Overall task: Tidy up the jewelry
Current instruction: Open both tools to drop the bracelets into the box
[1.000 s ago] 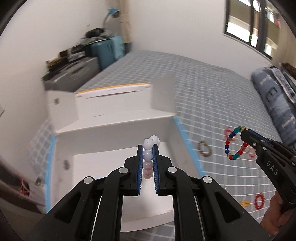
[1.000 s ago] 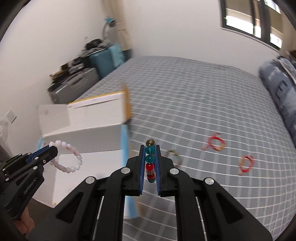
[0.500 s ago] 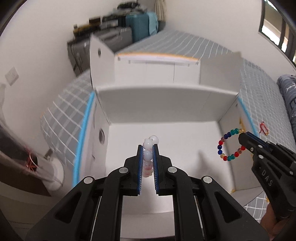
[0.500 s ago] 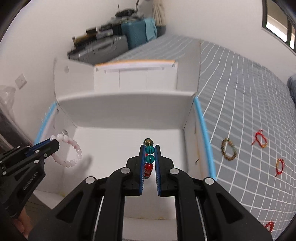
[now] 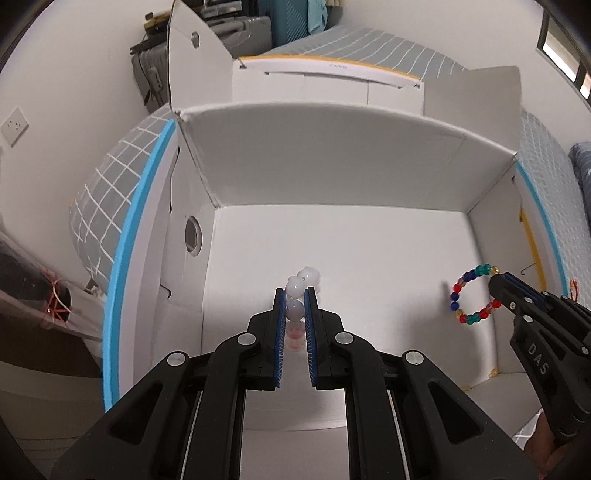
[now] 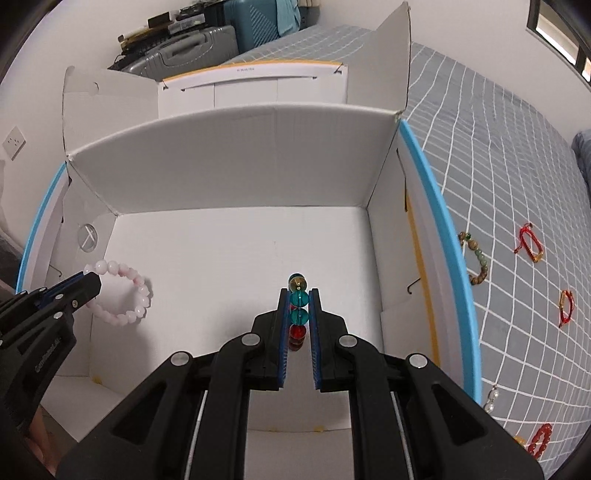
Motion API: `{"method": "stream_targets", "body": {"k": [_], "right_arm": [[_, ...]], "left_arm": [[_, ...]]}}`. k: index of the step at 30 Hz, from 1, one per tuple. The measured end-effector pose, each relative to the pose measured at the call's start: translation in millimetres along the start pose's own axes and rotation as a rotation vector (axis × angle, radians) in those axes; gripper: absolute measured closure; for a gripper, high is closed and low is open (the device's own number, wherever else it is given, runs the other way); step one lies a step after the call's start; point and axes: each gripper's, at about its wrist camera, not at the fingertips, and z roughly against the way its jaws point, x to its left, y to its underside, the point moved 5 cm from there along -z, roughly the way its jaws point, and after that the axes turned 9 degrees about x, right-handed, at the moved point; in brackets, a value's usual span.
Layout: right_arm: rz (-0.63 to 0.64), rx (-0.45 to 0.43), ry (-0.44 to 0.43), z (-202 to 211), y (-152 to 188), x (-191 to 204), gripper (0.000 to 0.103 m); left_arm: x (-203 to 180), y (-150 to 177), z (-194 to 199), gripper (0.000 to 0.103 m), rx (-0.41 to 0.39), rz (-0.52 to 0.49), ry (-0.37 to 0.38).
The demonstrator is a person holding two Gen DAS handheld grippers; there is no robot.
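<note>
Right wrist view, two jaws each pinching one bracelet, pink bracelet [image 6: 122, 295], multicolored bracelet [image 6: 297, 310], one white box [image 6: 236, 155]

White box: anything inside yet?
The white box floor shows bare; both bracelets hang above it in closed claws: pink bracelet, multicolored bracelet. The near strip is hidden by claws.

White walls [image 6: 110, 33] enclose the room. A bed [image 6: 498, 155] with a grey, white-checked cover fills the right side. Beyond it, in the far corner, stand a grey suitcase [image 6: 184, 48] and a teal suitcase [image 6: 255, 22], with clutter stacked on the grey one. A socket [image 5: 14, 125] sits on the left wall. A dark-framed window [image 6: 561, 33] shows at upper right.
</note>
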Motion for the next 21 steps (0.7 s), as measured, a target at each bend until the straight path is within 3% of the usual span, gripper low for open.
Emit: {"method": "stream_targets", "body": {"k": [12,14,15,16,18,21], "right_arm": [[0.002,0.007,0.003,1,1,3,0.090],[0.010,-0.007,-0.003,6,0,4,0.070],[0.009,-0.018,-0.002,10,-1,4,0.055],[0.010,-0.035,-0.001,14,-1,4,0.048],[0.018,-0.065,0.004,25,-3,3,0.038],[0.035,-0.117,0.012,41,-5,3,0.024]], "left_arm": [[2,-1,-6,0.091,0.013,0.011,-0.019],[2,-1,-3,0.082,0.011,0.012,-0.017],[2,0,-1,0.069,0.005,0.012,-0.016],[2,0,5,0.052,-0.011,0.012,-0.016],[2,-2,15,0.036,-0.050,0.014,-0.031],[3,-1,32,0.027,-0.095,0.016,-0.029]]}}
